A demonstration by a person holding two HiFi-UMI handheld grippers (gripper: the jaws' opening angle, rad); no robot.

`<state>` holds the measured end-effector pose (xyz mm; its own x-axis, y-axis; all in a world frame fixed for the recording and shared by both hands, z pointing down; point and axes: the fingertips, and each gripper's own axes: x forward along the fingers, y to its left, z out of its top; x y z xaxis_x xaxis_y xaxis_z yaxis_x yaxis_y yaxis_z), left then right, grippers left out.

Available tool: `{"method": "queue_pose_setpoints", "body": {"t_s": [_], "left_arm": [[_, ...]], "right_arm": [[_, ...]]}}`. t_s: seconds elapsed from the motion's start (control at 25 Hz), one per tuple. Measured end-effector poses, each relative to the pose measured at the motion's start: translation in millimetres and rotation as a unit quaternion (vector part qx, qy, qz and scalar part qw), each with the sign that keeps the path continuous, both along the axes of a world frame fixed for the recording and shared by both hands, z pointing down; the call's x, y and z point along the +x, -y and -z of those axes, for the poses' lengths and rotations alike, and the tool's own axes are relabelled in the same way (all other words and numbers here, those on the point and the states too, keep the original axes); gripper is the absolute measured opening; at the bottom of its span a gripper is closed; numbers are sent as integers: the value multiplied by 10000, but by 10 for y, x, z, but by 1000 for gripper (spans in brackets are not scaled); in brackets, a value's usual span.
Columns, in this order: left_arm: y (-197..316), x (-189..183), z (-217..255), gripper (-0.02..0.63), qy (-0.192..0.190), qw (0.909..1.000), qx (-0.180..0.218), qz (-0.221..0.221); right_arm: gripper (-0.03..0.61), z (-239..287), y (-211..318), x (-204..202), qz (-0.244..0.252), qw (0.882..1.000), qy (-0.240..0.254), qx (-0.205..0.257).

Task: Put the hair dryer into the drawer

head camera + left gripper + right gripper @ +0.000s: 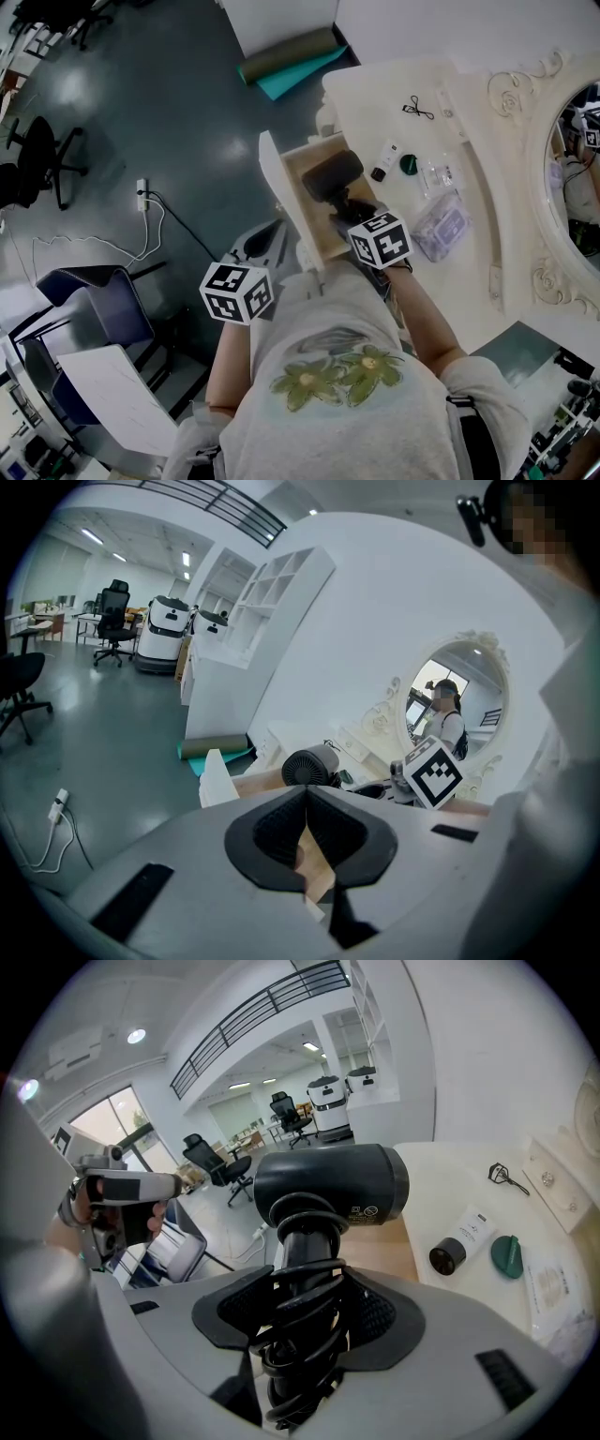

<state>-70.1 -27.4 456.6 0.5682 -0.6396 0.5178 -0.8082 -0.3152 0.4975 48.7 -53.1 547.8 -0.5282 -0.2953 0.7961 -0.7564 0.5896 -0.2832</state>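
The black hair dryer (pixel 331 174) hangs over the open wooden drawer (pixel 298 155) of the white vanity. My right gripper (pixel 344 202) is shut on its handle, which has the black cord wound round it. In the right gripper view the dryer (pixel 333 1185) stands upright between the jaws (pixel 307 1312), with the drawer's wood (pixel 401 1241) behind it. My left gripper (pixel 266 246) is held off the drawer's near-left side, by its white front panel (pixel 279 192). The left gripper (pixel 305 808) is shut, with nothing in it, and its view takes in the dryer (pixel 309 766) and the drawer front (pixel 214 775).
On the vanity top (pixel 375 94) lie a white tube (pixel 386 157), a green lid (pixel 409 164), a small black wire item (pixel 418 108) and a clear bag (pixel 441 225). An oval mirror (pixel 577 169) stands at the right. A rolled mat (pixel 286 58), a power strip (pixel 142 192) and chairs are on the floor.
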Motion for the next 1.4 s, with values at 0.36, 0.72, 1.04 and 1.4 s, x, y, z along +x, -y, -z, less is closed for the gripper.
{"method": "queue_pose_setpoints", "body": {"t_s": [0.36, 0.72, 1.04, 1.4], "left_arm": [[-39, 15, -85, 10, -16, 10000, -94, 19], [-49, 22, -130, 9, -11, 9999, -152, 27], [-74, 33, -186, 10, 27, 9998, -179, -7], [-66, 21, -234, 11, -3, 9998, -208, 13]], "right_arm": [[227, -92, 7, 0, 7, 10000, -11, -48], [227, -177, 23, -7, 27, 10000, 18, -91], [227, -263, 40, -19, 20, 9999, -13, -136], [227, -341, 71, -22, -7, 9998, -39, -182]]}}
